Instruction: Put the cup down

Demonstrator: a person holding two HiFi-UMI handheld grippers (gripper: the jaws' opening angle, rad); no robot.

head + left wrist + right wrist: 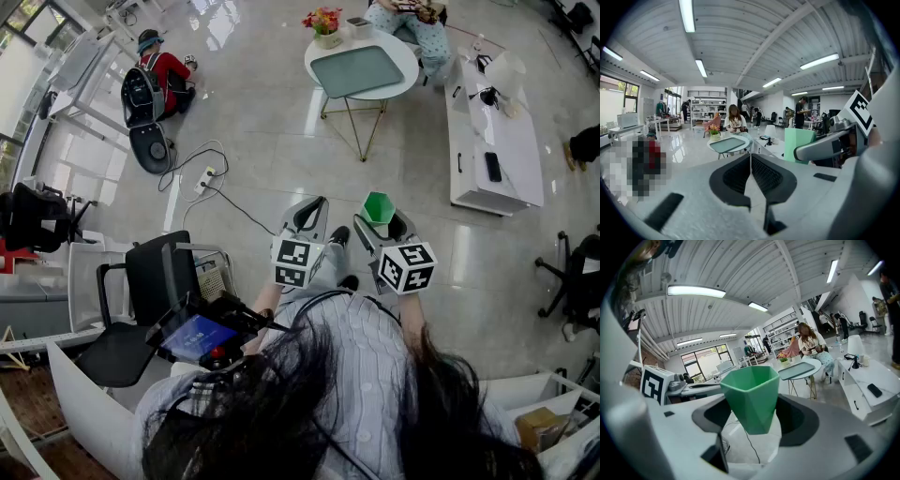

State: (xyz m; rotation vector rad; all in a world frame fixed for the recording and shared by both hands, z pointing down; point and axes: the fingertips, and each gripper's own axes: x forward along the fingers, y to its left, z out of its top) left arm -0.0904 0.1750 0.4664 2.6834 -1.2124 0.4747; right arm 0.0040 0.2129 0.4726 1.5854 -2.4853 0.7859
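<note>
1. The jaws of the right gripper (752, 416) stand wide and are clamped on the green cup (751, 392). It sits upright between them with its mouth up. The jaws of the left gripper (751, 176) are together, with nothing between them.
2. In the head view the cup (378, 211) is held in the air in front of the person, above the bare floor (281, 141). No surface lies under it.
3. To set it down well, I would carry it level to a flat spot and lower it until the base rests fully. Only then should the jaws open, and the gripper should draw straight back. The cup narrows toward its foot, so it would likely tip if released early or nudged on the way out.
4. Two places look likely, both well apart from the cup: the round desk (317, 67) ahead and the long white desk (506, 131) to the right.
5. The round desk already carries a tray (356, 70) and a pot of flowers (323, 19). The long desk holds a phone (493, 166).
6. On the way there is a cable (225, 199) with a power strip (206, 178) on the floor, and a black chair (141, 300) to the left. The left gripper (307, 217) hangs just beside the right one.
</note>
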